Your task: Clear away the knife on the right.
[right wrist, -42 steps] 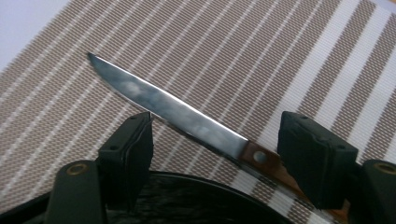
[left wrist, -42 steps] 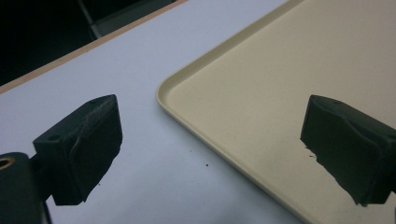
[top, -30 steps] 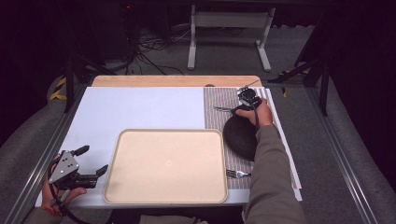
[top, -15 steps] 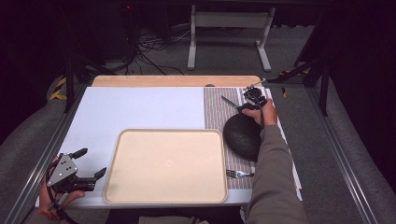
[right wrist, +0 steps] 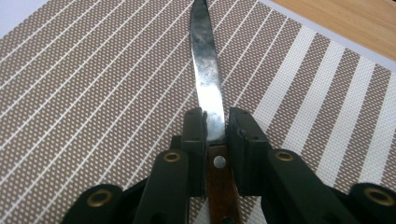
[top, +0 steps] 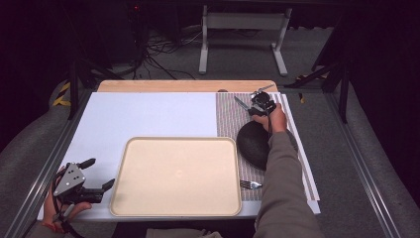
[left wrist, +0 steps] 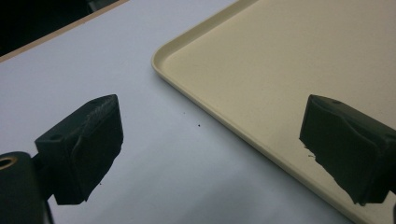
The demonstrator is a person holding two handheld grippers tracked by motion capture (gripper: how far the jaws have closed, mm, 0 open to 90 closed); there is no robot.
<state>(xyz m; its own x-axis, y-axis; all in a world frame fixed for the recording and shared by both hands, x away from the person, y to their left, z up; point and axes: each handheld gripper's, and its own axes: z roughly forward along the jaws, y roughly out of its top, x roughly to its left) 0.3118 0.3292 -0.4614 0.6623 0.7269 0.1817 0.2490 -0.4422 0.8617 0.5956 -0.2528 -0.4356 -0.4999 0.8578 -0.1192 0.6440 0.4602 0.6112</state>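
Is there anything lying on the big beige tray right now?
No: in the high view the tray is bare, while the fork and the dark bowl sit beside it on the striped mat.

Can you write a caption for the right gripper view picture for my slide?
Right gripper clamps a table knife where the blade meets its wooden handle, above a brown striped placemat.

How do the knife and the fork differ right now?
The knife is clamped between the right gripper's fingers, whose jaws have just been closing on it; the fork lies free. The knife sits at the far end of the striped mat, blade pointing away from the hand; the fork is at the near end, beside the tray, partly hidden by the sleeve. Both are over the mat.
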